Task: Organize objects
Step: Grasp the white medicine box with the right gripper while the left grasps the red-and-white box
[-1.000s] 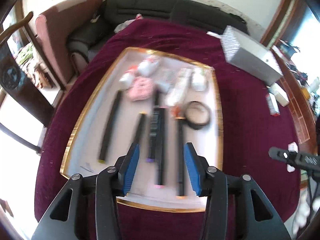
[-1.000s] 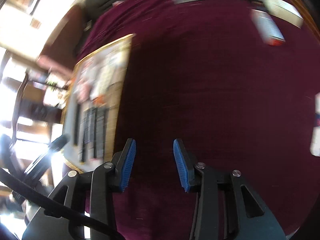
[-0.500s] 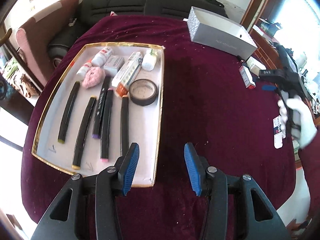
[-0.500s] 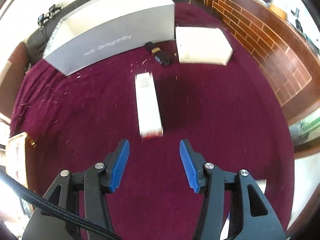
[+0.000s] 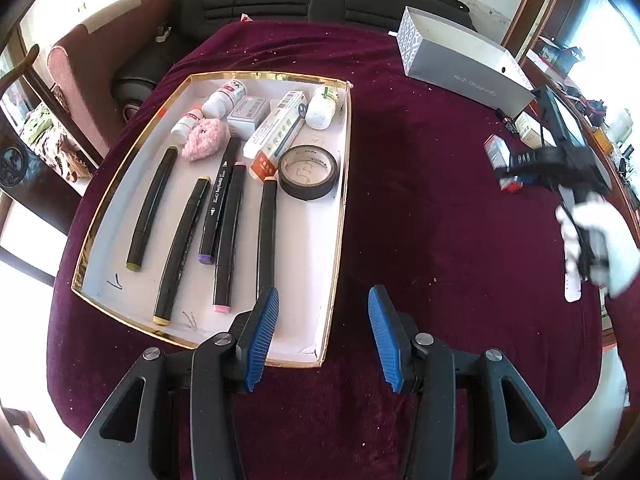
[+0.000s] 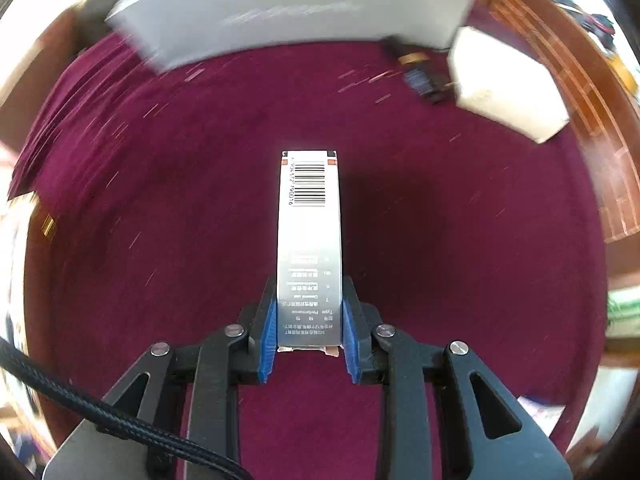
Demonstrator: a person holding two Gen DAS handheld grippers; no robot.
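Observation:
A gold-rimmed white tray [image 5: 338,216] lies on the maroon tablecloth, holding several black markers [image 5: 268,232], a roll of black tape [image 5: 307,172], a long white carton [image 5: 276,130], small white bottles [image 5: 224,98] and a pink puff [image 5: 204,138]. My left gripper [image 5: 323,334] is open and empty above the tray's near right corner. My right gripper [image 6: 308,330] is shut on a slim white barcoded box [image 6: 310,240], held over the cloth. It also shows at the far right of the left wrist view [image 5: 516,178].
A long grey box [image 5: 460,68] lies at the back right of the table, also seen blurred in the right wrist view [image 6: 296,8]. A white box [image 6: 508,84] and a small dark object [image 6: 420,76] lie beside it. A black sofa [image 5: 320,0] stands behind.
My right gripper has closed on the slim white box that lay on the cloth ahead of it. My left gripper swung right earlier and now holds almost still.

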